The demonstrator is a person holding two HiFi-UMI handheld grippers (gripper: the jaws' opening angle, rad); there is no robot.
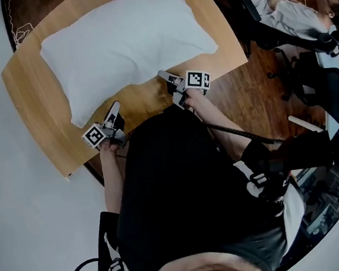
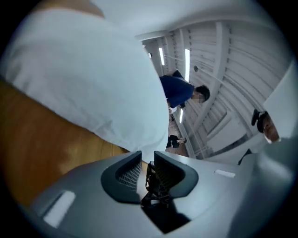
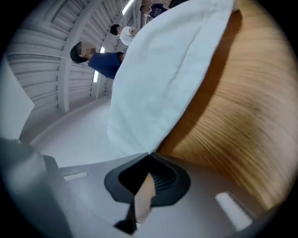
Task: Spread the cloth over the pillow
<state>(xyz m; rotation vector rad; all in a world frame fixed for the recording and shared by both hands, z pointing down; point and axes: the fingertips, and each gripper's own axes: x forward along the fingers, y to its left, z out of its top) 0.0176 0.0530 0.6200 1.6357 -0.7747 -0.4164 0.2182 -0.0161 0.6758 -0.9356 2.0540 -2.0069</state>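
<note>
While the right gripper (image 3: 149, 155) is clenched on a corner of the white cloth (image 3: 158, 79), which fans out ahead of its tips over the wooden table (image 3: 242, 116), the left gripper (image 2: 147, 157) stands slightly parted, another cloth corner dipping between its tips. Each gripper's cube (image 1: 197, 80) carries black-and-white square markers.

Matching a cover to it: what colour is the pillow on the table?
Plain white, unpatterned; the pillow shows best in the head view.

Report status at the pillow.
Right tool shut on edge of white fabric. Left tool slightly open at same edge. Pillow flat on table. Nothing blocking.
</note>
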